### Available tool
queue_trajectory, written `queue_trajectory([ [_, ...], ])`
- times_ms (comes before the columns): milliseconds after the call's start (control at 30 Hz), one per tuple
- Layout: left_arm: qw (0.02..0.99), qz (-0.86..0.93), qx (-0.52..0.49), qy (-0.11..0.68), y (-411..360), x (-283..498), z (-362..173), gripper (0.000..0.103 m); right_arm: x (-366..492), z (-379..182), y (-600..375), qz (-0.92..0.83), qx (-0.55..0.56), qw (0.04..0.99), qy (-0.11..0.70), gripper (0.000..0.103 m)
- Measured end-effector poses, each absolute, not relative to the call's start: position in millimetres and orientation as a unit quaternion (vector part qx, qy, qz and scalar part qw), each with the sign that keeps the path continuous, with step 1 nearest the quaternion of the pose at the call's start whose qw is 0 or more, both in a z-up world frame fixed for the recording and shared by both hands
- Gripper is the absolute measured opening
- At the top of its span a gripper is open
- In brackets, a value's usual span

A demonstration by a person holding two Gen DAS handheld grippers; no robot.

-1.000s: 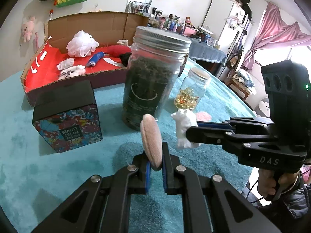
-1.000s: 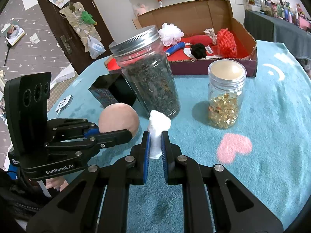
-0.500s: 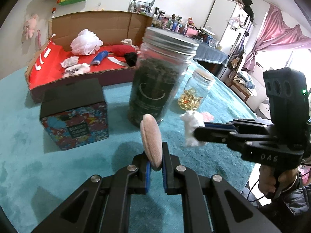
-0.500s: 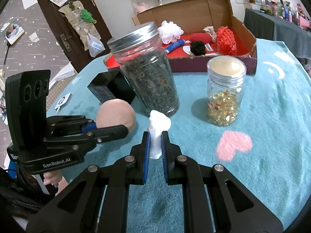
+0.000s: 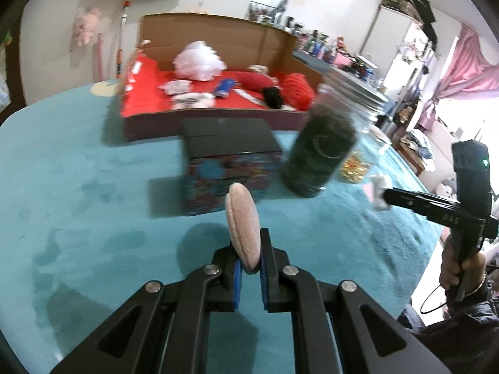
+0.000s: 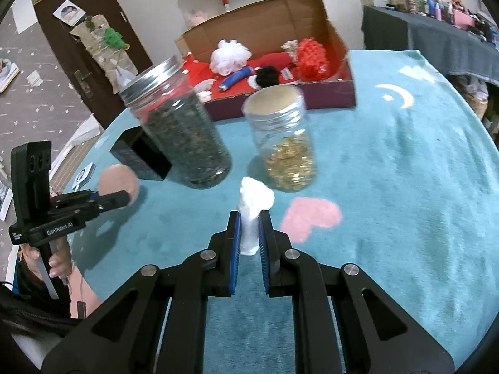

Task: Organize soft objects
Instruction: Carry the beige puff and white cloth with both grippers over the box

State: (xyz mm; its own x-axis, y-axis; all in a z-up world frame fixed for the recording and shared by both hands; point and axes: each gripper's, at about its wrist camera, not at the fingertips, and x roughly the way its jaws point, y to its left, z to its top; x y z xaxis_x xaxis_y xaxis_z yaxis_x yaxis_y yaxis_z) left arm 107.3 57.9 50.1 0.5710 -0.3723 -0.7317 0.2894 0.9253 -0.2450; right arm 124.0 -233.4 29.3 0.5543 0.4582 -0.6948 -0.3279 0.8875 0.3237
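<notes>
My left gripper [image 5: 249, 246] is shut on a round pink powder puff [image 5: 243, 218], held on edge above the teal tablecloth; the puff also shows in the right wrist view [image 6: 120, 180]. My right gripper [image 6: 249, 221] is shut on a white soft wad [image 6: 254, 205], seen small in the left wrist view [image 5: 380, 191]. The open cardboard box [image 6: 340, 46] with a red lining stands at the back and holds a white mesh pouf [image 6: 230, 56], a red mesh sponge [image 6: 312, 59], a black ball [image 6: 266, 74] and a blue tube [image 6: 234, 79].
A tall jar of dark leaves [image 6: 181, 131] and a smaller jar of gold capsules [image 6: 283, 143] stand between the grippers and the box. A black patterned box [image 5: 230, 155] sits left of the tall jar. The tablecloth's near right edge [image 5: 427, 249] drops off.
Both grippers have drawn back and lifted, the left one swinging left so the box comes more into view. The two grippers have moved apart. Both still hold their objects.
</notes>
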Motion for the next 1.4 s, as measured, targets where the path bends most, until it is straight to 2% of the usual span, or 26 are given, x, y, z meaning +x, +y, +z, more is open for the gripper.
queue_trajectory([
  [467,0.888,-0.146,-0.052,0.433,103,130,45,0.01,145,25,-263,0.178,0.085,0.884,0.424,0.011],
  [1400,0.877,-0.255,0.029,0.407,100,197,61,0.01,224,51,-266,0.238,0.016,0.888,0.393,0.011],
])
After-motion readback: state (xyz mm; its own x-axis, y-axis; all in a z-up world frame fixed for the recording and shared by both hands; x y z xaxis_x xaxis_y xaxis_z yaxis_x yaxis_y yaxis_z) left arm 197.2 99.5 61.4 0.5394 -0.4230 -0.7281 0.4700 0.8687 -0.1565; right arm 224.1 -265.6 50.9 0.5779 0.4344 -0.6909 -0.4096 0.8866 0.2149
